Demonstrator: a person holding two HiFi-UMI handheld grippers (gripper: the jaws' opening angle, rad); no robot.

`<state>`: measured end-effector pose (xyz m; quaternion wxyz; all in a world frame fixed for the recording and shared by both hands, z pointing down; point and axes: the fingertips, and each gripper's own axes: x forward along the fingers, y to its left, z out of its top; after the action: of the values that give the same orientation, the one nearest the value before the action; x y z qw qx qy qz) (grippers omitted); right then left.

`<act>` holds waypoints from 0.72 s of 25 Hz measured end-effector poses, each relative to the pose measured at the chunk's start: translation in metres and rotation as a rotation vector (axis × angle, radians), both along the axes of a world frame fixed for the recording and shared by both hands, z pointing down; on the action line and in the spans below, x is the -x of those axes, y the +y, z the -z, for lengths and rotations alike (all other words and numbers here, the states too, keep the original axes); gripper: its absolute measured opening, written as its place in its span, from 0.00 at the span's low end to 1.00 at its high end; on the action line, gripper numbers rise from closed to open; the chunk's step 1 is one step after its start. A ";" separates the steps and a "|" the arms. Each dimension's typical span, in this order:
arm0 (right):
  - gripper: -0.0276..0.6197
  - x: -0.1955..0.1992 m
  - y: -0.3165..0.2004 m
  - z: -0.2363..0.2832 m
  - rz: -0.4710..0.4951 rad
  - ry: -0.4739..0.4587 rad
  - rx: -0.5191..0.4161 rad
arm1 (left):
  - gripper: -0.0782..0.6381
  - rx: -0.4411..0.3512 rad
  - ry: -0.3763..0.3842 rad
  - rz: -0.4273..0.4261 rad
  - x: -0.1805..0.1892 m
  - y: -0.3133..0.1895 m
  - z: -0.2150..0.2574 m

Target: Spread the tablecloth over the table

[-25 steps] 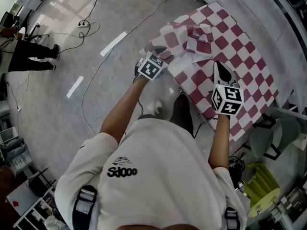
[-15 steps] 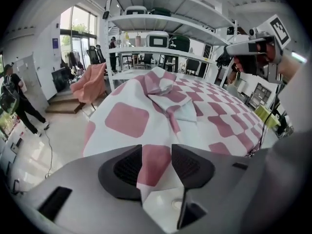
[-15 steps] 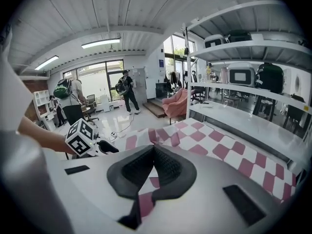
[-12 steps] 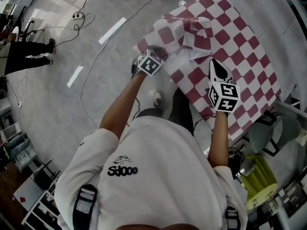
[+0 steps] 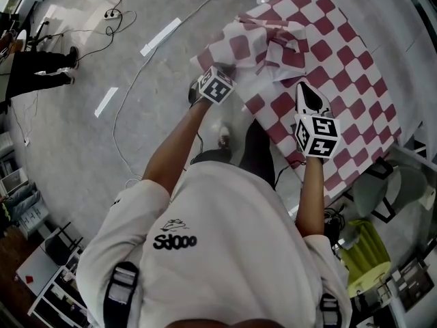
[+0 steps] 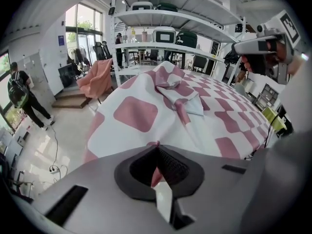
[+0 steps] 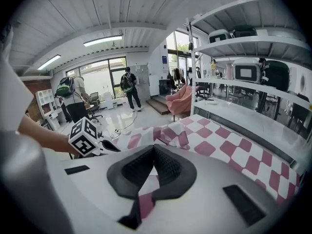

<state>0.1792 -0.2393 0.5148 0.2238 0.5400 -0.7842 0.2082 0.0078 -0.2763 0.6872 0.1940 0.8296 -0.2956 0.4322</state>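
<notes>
Shelving (image 6: 170,13) backed the bunched tablecloth (image 5: 321,53); jaws of the left gripper (image 6: 157,155) had just closed on its near edge, and those of the right gripper (image 7: 153,155) pinched it too, seemingly to pull it flat.

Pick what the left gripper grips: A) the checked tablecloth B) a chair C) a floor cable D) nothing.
A: in the left gripper view, the left gripper has just closed its jaws on a fold of the tablecloth, with pink cloth pinched between them.
</notes>
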 end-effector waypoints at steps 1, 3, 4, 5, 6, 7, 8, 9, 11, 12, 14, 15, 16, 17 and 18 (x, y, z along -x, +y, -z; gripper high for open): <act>0.08 0.001 0.002 0.001 0.001 0.002 -0.002 | 0.15 -0.001 0.007 0.008 0.002 0.002 0.001; 0.08 0.003 0.006 0.005 0.000 0.006 -0.010 | 0.15 -0.004 0.029 0.036 0.008 0.006 0.005; 0.08 0.003 0.008 0.006 0.000 0.008 -0.015 | 0.15 -0.007 0.042 0.052 0.012 0.007 0.007; 0.08 0.004 0.010 0.008 -0.001 0.010 -0.020 | 0.15 -0.013 0.055 0.069 0.015 0.007 0.010; 0.08 0.006 0.013 0.010 -0.001 0.012 -0.025 | 0.15 -0.021 0.065 0.084 0.019 0.008 0.014; 0.08 0.008 0.015 0.012 0.000 0.014 -0.030 | 0.15 -0.030 0.073 0.099 0.024 0.009 0.018; 0.08 0.010 0.018 0.015 0.000 0.016 -0.036 | 0.15 -0.041 0.079 0.114 0.029 0.009 0.021; 0.08 0.012 0.020 0.017 0.001 0.017 -0.041 | 0.15 -0.051 0.083 0.128 0.035 0.010 0.025; 0.08 0.018 0.025 0.020 0.003 0.019 -0.050 | 0.15 -0.071 0.089 0.158 0.048 0.013 0.031; 0.08 0.022 0.028 0.021 0.005 0.019 -0.054 | 0.15 -0.078 0.090 0.171 0.054 0.014 0.032; 0.08 0.029 0.033 0.023 0.009 0.019 -0.060 | 0.15 -0.087 0.090 0.193 0.067 0.017 0.033; 0.08 0.033 0.035 0.023 0.011 0.020 -0.061 | 0.15 -0.089 0.090 0.203 0.073 0.019 0.033; 0.08 0.037 0.037 0.023 0.015 0.020 -0.062 | 0.15 -0.090 0.089 0.212 0.079 0.021 0.032; 0.08 0.042 0.039 0.022 0.020 0.021 -0.063 | 0.15 -0.091 0.090 0.222 0.085 0.022 0.031; 0.08 0.046 0.040 0.022 0.026 0.022 -0.063 | 0.15 -0.093 0.093 0.232 0.091 0.023 0.030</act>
<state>0.1331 -0.1992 0.4926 0.2180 0.5388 -0.7948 0.1748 -0.0835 -0.2534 0.6569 0.2174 0.8171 -0.3998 0.3540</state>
